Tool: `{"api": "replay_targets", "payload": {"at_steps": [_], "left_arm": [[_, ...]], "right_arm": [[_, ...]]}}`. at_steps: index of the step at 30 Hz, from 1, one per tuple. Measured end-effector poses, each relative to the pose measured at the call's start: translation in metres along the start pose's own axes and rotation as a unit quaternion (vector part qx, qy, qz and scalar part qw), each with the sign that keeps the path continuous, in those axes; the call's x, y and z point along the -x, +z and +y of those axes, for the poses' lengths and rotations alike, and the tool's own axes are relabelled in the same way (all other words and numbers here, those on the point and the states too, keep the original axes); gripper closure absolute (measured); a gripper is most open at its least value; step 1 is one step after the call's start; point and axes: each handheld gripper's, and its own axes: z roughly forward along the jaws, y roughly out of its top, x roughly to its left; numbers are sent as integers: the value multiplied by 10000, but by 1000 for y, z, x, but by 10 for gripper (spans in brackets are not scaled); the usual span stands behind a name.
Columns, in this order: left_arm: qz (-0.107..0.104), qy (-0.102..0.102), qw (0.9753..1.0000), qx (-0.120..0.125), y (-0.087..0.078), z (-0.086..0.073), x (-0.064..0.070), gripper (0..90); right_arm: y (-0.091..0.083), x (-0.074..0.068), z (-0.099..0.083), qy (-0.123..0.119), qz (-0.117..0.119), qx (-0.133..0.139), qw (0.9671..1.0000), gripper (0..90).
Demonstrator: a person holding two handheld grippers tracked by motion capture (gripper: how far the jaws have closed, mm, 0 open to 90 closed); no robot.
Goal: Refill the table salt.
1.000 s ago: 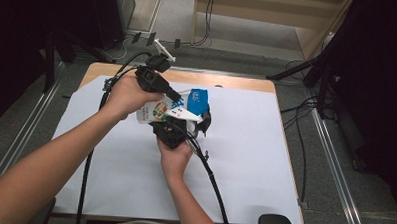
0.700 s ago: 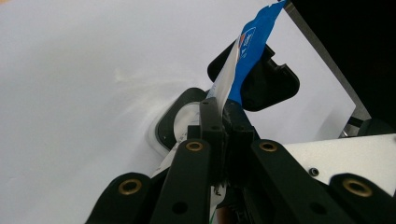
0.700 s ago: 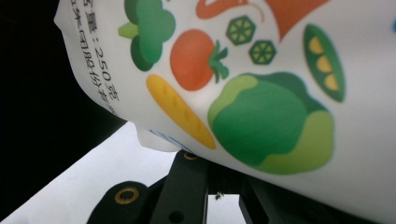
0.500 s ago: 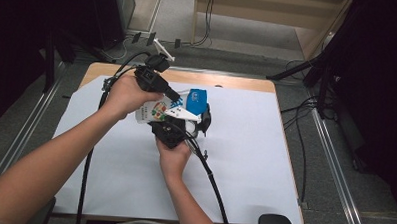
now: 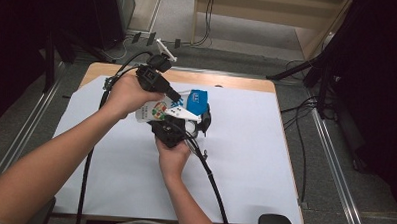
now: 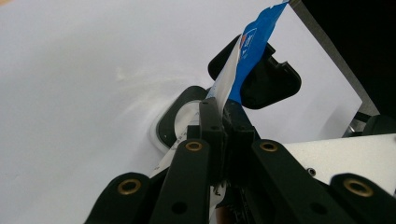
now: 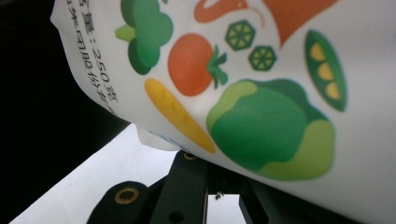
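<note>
While both grippers meet mid-counter (image 5: 265,159), the pouch (image 5: 194,99) is held above it, long axis left-right, blue end right; left fingers (image 6: 212,123) clamp its edge; right fingers' (image 7: 189,179) state is hidden behind it.

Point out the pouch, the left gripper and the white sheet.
pouch (image 7: 261,93): right gripper view, on its printed vegetable face.
left gripper (image 6: 223,109): left gripper view, between the fingertips clamped on the pouch's edge.
white sheet (image 5: 265,159): high view, on a bare part right of the hands.
</note>
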Motion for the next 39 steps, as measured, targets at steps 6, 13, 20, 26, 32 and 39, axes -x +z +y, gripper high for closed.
{"api": "replay_targets", "payload": {"at_steps": [6,13,20,26,32,39], "left_arm": [[-7,-2,10000,-24,0,0,0,898],[-12,3,10000,-39,0,1,1,897],[5,16,10000,-37,1,2,2,894],[-7,14,10000,-20,2,2,2,893],[-21,5,10000,-36,3,2,2,891],[-15,29,10000,-56,2,2,2,887]], "right_arm": [[0,0,0,-9,-3,6,10000,900],[0,0,0,-7,-17,11,10000,900],[-1,1,1,2,-21,9,10000,900],[-1,1,1,0,-25,10,10000,900],[-1,1,1,-11,-43,-3,10000,900],[0,1,0,-29,-57,-5,10000,900]]}}
